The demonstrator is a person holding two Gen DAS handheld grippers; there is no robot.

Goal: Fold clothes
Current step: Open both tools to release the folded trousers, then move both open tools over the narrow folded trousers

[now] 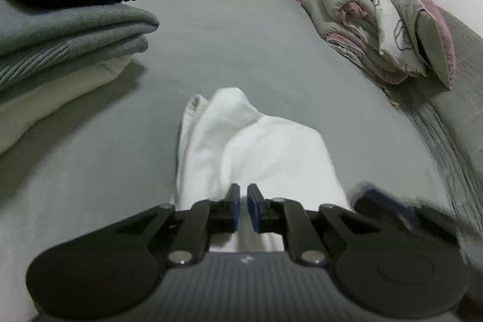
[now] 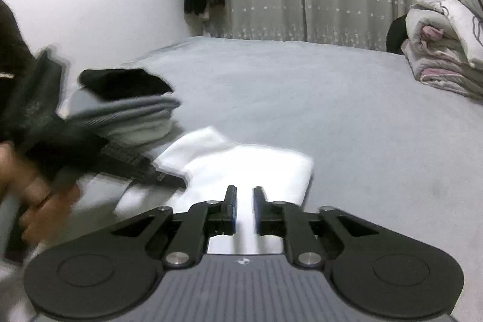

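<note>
- Under both tongs, a white garment [image 1: 241,147] lies on the grey bed [image 1: 229,29].
- Left tongs [image 1: 243,202]: narrowly parted, cloth between; grip unclear.
- Right tongs [image 2: 244,205]: slightly open, empty.
- Left of the tongs, a folded stack [image 2: 135,110].

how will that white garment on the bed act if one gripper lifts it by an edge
The white garment is probably floppy: it bunches into soft folds in the left wrist view, so it would likely drape and sag. It looks thin and light. On the smooth grey bed sheet it may slide and unfold rather than hold its shape.
</note>
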